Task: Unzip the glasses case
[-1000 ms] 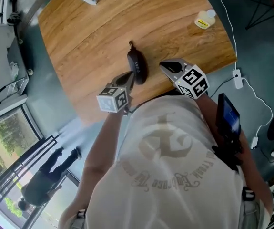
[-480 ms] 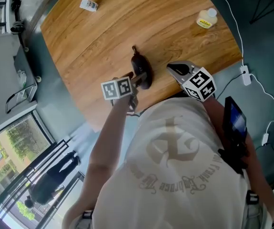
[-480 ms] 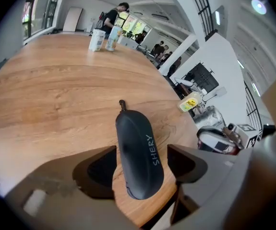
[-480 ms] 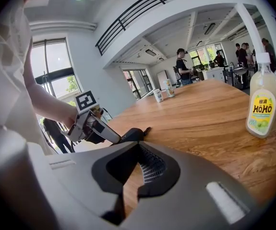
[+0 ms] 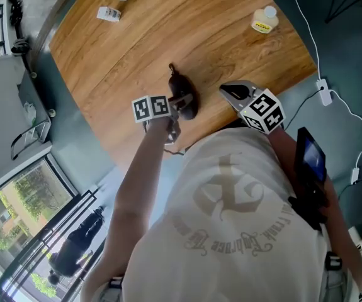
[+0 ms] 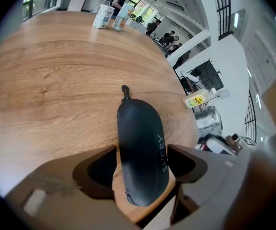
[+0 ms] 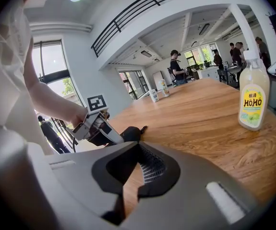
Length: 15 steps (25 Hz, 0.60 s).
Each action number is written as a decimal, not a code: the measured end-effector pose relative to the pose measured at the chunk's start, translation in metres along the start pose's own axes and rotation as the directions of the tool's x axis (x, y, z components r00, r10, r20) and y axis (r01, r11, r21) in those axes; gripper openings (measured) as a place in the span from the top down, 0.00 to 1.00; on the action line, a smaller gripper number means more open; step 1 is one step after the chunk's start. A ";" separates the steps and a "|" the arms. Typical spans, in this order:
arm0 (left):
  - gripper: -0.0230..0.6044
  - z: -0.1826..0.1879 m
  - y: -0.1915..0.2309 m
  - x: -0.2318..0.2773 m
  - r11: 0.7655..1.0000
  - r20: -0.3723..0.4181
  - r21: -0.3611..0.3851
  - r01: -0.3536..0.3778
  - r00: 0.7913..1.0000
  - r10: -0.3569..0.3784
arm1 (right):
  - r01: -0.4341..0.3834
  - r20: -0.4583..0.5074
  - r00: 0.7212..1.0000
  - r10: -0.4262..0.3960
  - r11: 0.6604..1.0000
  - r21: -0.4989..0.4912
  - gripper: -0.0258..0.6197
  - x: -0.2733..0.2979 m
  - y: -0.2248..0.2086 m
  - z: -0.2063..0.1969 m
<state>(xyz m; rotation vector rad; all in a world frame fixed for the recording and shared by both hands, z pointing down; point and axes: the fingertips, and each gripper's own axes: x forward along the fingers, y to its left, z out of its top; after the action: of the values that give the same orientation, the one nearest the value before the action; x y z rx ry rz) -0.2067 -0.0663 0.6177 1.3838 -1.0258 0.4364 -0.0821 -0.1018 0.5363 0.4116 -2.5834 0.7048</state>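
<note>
Between the jaws of the left gripper [image 6: 142, 153], just opened and not pressing, lay the glasses case [image 6: 140, 128], lengthwise straight ahead; right gripper [image 7: 138, 147] clenched empty, farther off.

The person wears a loose, off-white short-sleeved T-shirt [image 5: 187, 260], printed on the back with a faded grey-beige anchor emblem [image 5: 225, 190] and an arc of ornate lettering [image 5: 231, 241] beneath it. On the right forearm sits a slim black phone-like device [image 5: 311, 159] with a blue-lit screen, carried on a black bracket [image 5: 303, 206]. Both forearms are bare below the sleeves.
</note>
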 end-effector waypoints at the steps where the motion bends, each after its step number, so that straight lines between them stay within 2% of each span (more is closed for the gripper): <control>1: 0.40 -0.001 -0.001 0.002 1.000 -0.010 -0.009 0.010 1.000 -0.010 | 0.002 0.002 1.000 -0.002 1.000 0.002 0.95 -0.001 -0.001 0.000; 4: 0.42 -0.001 -0.005 0.007 0.999 -0.032 -0.032 0.027 0.999 -0.028 | 0.008 0.005 1.000 -0.008 1.000 0.009 0.95 -0.002 -0.002 0.000; 9: 0.44 0.000 -0.008 0.010 0.999 -0.033 -0.028 0.043 0.998 -0.044 | 0.009 0.009 1.000 -0.009 1.000 0.017 0.95 -0.002 -0.004 -0.001; 12: 0.45 -0.004 -0.010 0.004 0.994 0.006 -0.057 0.090 0.996 -0.090 | 0.007 0.007 1.000 -0.007 1.000 0.014 0.95 -0.001 0.005 -0.001; 15: 0.46 -0.001 -0.019 0.000 0.978 0.095 -0.132 0.164 0.984 -0.152 | -0.002 0.003 1.000 0.001 1.000 0.006 0.95 -0.001 0.010 -0.002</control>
<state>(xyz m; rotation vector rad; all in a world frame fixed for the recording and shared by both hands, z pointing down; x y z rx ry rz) -0.1917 -0.0686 0.6068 1.3555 -0.9870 0.1867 -0.0846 -0.0926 0.5331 0.4128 -2.5850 0.7130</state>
